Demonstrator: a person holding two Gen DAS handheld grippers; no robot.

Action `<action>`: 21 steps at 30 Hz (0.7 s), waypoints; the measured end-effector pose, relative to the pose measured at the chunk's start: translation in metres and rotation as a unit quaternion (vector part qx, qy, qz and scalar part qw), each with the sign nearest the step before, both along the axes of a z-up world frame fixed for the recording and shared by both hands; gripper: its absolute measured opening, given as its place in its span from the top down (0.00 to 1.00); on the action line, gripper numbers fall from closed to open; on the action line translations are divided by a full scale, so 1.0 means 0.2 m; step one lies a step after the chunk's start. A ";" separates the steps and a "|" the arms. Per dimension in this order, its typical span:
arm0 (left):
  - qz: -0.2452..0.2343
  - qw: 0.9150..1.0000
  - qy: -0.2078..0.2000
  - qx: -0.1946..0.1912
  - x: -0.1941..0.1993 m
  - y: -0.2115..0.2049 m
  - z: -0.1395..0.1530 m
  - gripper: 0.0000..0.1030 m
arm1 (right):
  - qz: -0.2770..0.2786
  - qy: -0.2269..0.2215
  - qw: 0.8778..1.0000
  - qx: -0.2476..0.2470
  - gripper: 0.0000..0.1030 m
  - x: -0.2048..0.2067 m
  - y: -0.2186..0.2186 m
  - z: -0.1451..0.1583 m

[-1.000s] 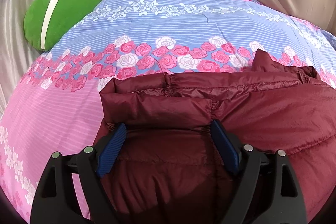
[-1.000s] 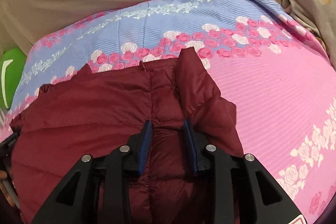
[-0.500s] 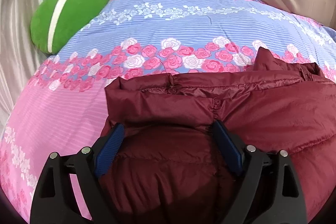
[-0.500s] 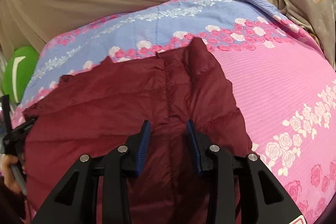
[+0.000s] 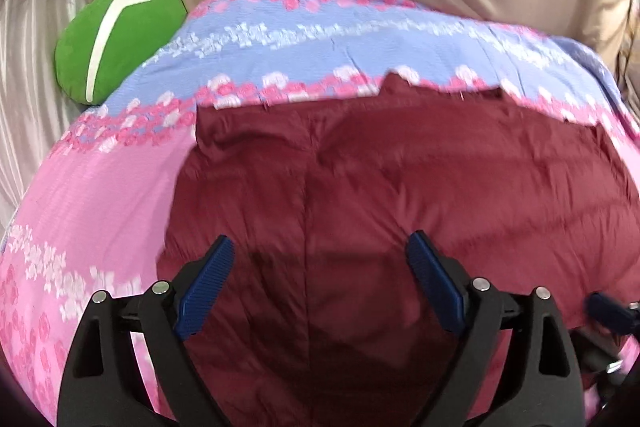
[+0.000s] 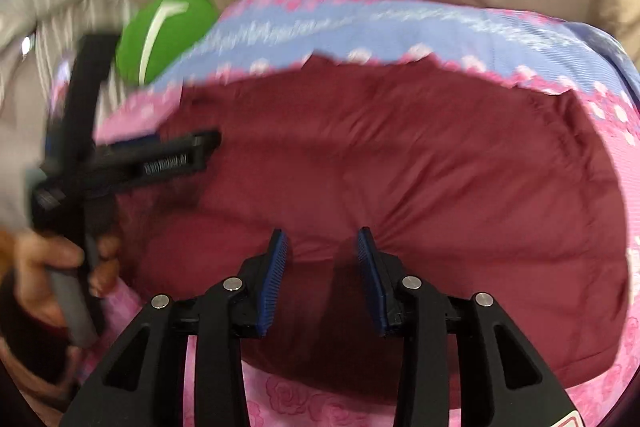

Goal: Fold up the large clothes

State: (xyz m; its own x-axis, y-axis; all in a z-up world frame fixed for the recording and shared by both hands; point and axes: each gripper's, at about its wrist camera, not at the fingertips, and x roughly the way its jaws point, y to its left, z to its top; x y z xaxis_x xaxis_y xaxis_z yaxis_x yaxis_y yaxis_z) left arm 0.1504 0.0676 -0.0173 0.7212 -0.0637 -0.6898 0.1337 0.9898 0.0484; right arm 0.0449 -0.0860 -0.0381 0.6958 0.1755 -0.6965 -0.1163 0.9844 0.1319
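Right wrist view: we find the maroon jacket folded compactly ahead of the right tool; both tools, left tool included, stand apart, just widened, clamping nothing; little seems left.

My left gripper stood wide, jaws just opening further, pads pressing nothing. My right gripper gaped narrower (also just opening). A hand gripped the left handle.

Bedroom — floral bedspread, plush cushion
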 end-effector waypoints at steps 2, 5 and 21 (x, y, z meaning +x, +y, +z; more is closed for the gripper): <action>0.003 1.000 0.009 0.001 -0.02 0.01 -0.04 0.16 | -0.003 0.002 1.000 -0.021 0.64 -0.01 0.03 -0.02; 0.010 1.000 0.016 -0.006 -0.02 0.02 -0.06 0.15 | -0.002 -0.011 1.000 0.017 0.64 -0.03 -0.02 0.07; 0.041 0.997 -0.020 -0.065 0.18 0.23 0.17 0.07 | -0.241 -0.037 0.965 0.092 0.39 0.37 -1.17 0.29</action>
State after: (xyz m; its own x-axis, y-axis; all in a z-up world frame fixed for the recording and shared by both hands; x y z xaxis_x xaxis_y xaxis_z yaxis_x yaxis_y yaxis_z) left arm 0.1867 0.1130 0.0169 0.7547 -0.0900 -0.6498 0.0528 0.9957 -0.0765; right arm 0.1192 -0.3208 0.0198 0.7740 -0.0655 -0.6298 0.3346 0.8868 0.3189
